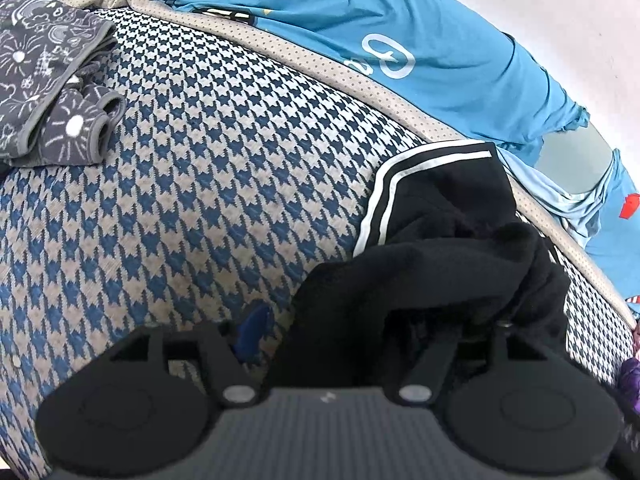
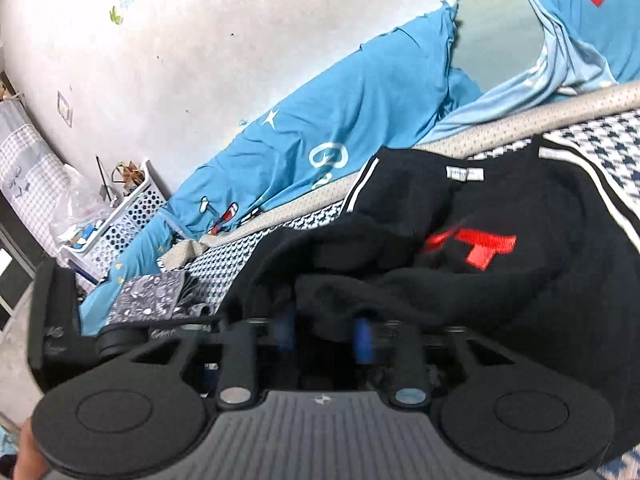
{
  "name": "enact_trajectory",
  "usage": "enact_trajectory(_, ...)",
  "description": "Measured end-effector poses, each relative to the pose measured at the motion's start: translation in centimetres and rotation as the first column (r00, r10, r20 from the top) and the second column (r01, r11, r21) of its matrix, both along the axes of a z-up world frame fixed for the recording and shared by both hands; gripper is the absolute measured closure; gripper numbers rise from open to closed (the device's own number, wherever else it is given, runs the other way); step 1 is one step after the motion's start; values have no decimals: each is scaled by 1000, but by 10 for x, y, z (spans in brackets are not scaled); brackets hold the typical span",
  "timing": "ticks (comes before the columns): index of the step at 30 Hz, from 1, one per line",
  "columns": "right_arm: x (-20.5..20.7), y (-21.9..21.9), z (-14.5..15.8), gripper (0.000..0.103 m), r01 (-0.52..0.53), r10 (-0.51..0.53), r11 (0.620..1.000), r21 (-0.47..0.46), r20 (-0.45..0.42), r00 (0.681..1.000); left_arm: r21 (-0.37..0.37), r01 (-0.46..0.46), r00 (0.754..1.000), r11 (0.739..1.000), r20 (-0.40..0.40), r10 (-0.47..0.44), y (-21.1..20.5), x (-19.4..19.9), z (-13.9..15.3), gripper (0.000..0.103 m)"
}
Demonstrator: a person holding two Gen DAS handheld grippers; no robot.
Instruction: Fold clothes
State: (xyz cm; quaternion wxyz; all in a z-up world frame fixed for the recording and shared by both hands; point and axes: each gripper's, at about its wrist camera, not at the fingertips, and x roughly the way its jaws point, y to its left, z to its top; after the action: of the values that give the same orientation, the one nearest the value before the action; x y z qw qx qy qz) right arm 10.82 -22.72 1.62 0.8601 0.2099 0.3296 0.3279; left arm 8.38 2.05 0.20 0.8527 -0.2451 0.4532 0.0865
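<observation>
The mat (image 1: 200, 184) is blue and beige houndstooth with a dotted beige border. The top (image 2: 500, 240) on it is black with white stripes at the edges and a red mark on the chest. The sheet (image 1: 400, 12) on the far side is sky blue with white stars and letters. The small folded cloth (image 1: 44, 76) at the far left is dark grey with white doodles

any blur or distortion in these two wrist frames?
Left wrist: sharp, heavy fisheye bowing of the houndstooth cover. Right wrist: motion smear on the blue fingertips and black garment; the wall is washed out.
</observation>
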Motion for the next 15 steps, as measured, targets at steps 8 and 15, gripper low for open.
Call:
enact_trajectory(8,2,-15,39,92,37,-39,999,16,112,993,-28,162,986,986,49,-160,-21,-5,8,27)
enact_trajectory(15,-24,-39,74,92,83,-74,996,-24,252,965,-145,394,917,907,133,-377,-56,-17,17,27)
